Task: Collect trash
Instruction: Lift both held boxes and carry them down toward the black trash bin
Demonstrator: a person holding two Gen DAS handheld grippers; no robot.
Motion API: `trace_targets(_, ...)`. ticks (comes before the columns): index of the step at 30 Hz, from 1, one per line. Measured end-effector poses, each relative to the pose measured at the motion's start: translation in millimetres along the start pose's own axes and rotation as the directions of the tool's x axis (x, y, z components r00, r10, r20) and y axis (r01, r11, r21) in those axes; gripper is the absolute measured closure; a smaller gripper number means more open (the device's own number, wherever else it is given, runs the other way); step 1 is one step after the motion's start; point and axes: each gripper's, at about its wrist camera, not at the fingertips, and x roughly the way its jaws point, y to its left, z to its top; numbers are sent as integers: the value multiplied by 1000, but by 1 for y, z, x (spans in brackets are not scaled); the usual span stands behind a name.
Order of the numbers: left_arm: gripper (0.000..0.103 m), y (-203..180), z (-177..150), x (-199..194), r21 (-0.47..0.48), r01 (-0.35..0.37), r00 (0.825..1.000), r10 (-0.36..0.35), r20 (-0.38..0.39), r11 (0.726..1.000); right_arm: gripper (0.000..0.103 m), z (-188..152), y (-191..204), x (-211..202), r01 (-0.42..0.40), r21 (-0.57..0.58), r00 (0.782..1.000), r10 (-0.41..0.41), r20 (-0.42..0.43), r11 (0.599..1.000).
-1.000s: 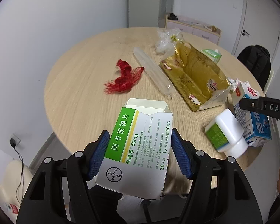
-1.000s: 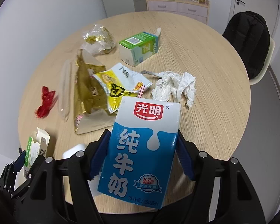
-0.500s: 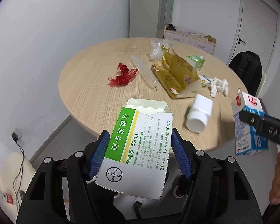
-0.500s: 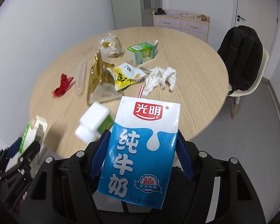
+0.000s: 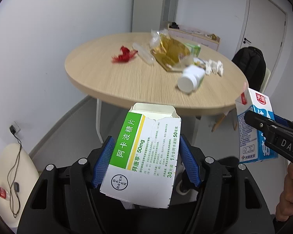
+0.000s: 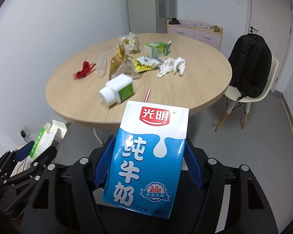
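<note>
My left gripper (image 5: pixel 145 161) is shut on a white and green medicine box (image 5: pixel 144 156) with a torn open flap, held off the table over the floor. My right gripper (image 6: pixel 146 163) is shut on a blue and white milk carton (image 6: pixel 146 156); the same carton (image 5: pixel 254 128) shows at the right of the left wrist view. In the right wrist view the left gripper (image 6: pixel 37 152) with its box (image 6: pixel 46 138) sits at the lower left. A white pill bottle (image 6: pixel 117 90) lies on its side near the round wooden table's (image 6: pixel 185 89) front edge.
On the table lie a red net scrap (image 6: pixel 84 70), a clear plastic tube (image 6: pixel 102 66), a gold bag (image 6: pixel 119 62), a yellow wrapper (image 6: pixel 146 65), crumpled tissue (image 6: pixel 171 66), a green box (image 6: pixel 157 49) and a red straw (image 6: pixel 147 94). A chair with a black backpack (image 6: pixel 250 64) stands right.
Both grippers have pulled back from the table with their loads, so the table looks smaller and farther. The pill bottle has tipped and rolled near the front edge.
</note>
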Motion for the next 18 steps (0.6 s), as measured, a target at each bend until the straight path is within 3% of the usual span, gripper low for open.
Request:
trace_targets(7, 38, -1, -29, 14, 11, 1, 999, -1, -47, 1000, 38, -32, 9, 16, -8, -17, 999, 7, -31, 1000)
trace_targets(18, 38, 12, -54, 68, -10, 13, 994, -13, -107, 1000, 38, -65, 12, 68, -10, -26, 997, 8, -76, 1000)
